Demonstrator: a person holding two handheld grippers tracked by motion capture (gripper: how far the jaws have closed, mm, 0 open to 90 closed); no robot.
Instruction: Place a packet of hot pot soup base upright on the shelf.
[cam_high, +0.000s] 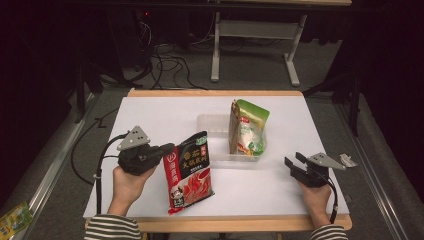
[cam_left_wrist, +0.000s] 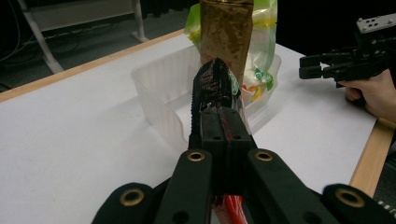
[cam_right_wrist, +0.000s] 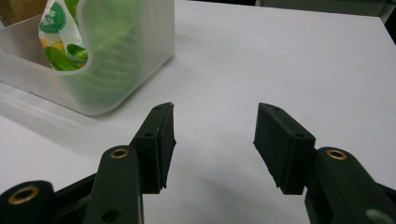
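Two hand-held grippers, three food packets, one clear plastic tub (cam_high: 212, 125) on a white table (cam_high: 150, 115). Left gripper (cam_high: 169, 149), at near left, clenched on the top edge of one red-and-black packet (cam_high: 189, 172), held upright with its lower end close to the table's near edge; seen edge-on between the jaws in the left gripper view (cam_left_wrist: 215, 88). Right gripper (cam_high: 292, 162), at near right, released, jaws spread wide over bare tabletop (cam_right_wrist: 215, 126). Tub at centre, just beyond the held packet, containing two packets standing upright: one brown (cam_high: 233, 125), touching one green-and-white (cam_high: 251, 131) on its right. Tub corner (cam_right_wrist: 116, 60) left of the right gripper's jaws
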